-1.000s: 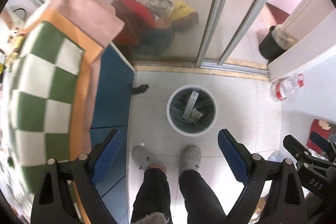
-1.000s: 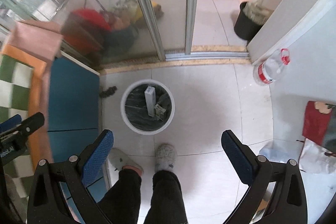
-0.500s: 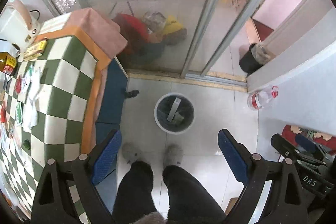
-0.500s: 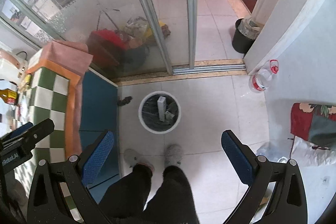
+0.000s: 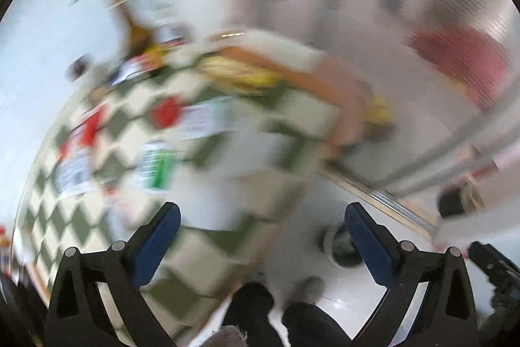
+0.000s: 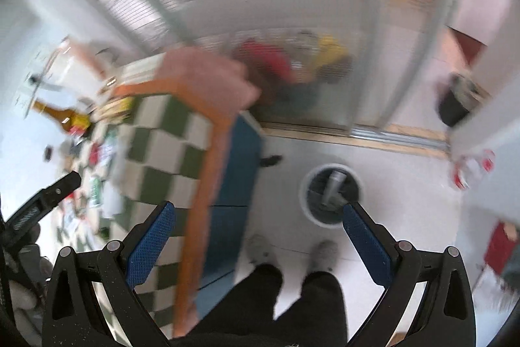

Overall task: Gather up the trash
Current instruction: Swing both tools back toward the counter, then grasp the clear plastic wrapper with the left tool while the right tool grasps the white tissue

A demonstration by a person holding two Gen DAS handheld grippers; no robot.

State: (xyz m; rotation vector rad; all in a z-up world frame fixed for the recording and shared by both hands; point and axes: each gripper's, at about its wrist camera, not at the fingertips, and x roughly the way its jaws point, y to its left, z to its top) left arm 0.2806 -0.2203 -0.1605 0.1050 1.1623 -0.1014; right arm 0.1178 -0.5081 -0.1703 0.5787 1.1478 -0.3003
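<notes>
Two grippers are empty: the left gripper is opening wide, and the right gripper is spread wide too. Trash lies on the checked surface; the bin sits on the floor beside it. Everything looks blurry, so a gripper could bump the surface edge or knock the bottle. Open floor lies around the bin.

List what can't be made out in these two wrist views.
- Left wrist view: motion blur smears the litter on the checkered table; no item identifiable.
- Left wrist view: the white bin is half hidden behind a finger of the left gripper.
- Right wrist view: bin contents blurred; right gripper finger covers its near rim.
</notes>
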